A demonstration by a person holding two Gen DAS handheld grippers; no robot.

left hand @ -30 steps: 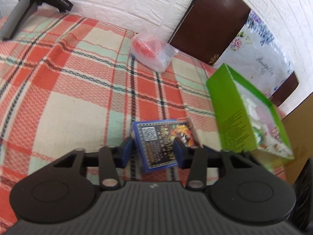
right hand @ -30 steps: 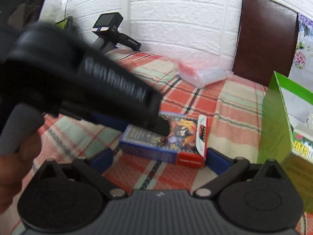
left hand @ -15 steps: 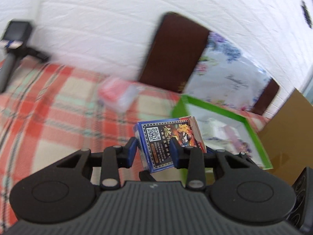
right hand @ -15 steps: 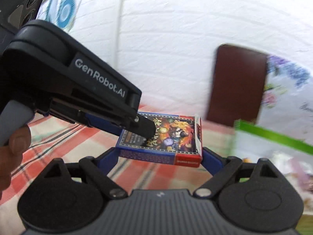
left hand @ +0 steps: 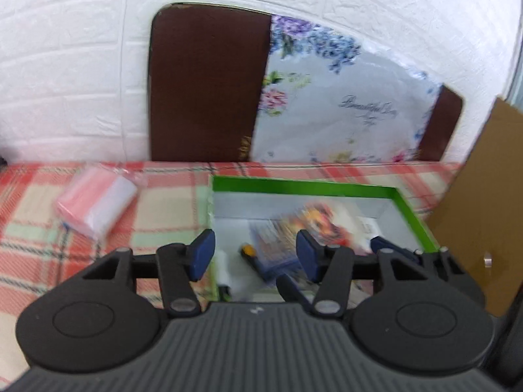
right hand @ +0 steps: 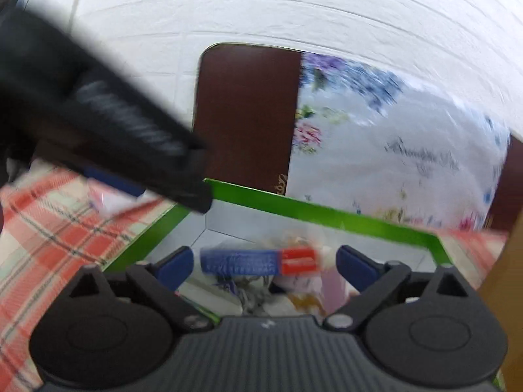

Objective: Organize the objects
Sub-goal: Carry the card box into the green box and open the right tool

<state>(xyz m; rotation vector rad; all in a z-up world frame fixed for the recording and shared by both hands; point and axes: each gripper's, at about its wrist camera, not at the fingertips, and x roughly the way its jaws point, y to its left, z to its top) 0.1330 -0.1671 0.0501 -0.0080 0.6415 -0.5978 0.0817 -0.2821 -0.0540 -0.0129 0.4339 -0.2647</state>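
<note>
card box [right hand: 258, 261] loose between right claw [right hand: 263, 264] – over green box [right hand: 327, 217]

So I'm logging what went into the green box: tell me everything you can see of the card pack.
The card pack is a small flat box, apparently printed card, blue with a colourful picture on its face and a red end. It is blurred, tilted, inside the green box above other small items. The left tongs have just been opening and no longer clamp it; whether anything touches it is unclear.

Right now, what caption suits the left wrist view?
Open left hand-held gripper above green box, blurred card pack dropping inside.
</note>
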